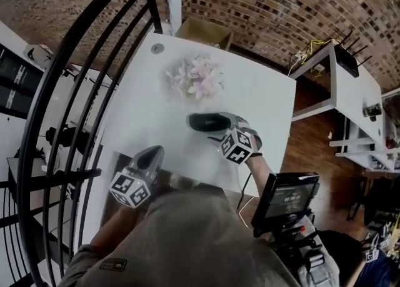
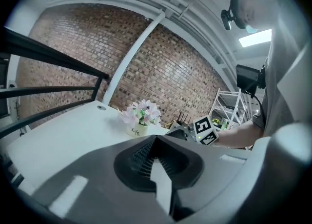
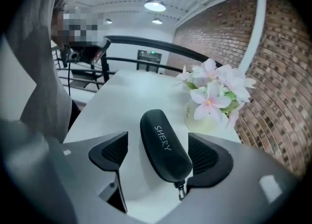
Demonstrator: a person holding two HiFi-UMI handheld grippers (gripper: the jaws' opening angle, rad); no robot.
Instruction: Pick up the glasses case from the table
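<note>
On table, glasses case lies inside released right gripper; long axis along jaws.

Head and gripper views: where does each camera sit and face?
Head view: on the head, facing down at the table; torso, left gripper, right gripper show.
Left gripper view: on that gripper, facing flowers; shut jaws, forearm show.
Right gripper view: on it, facing the case between open jaws; torso shows.
All share the flowers.

glasses case, between parted claw
</note>
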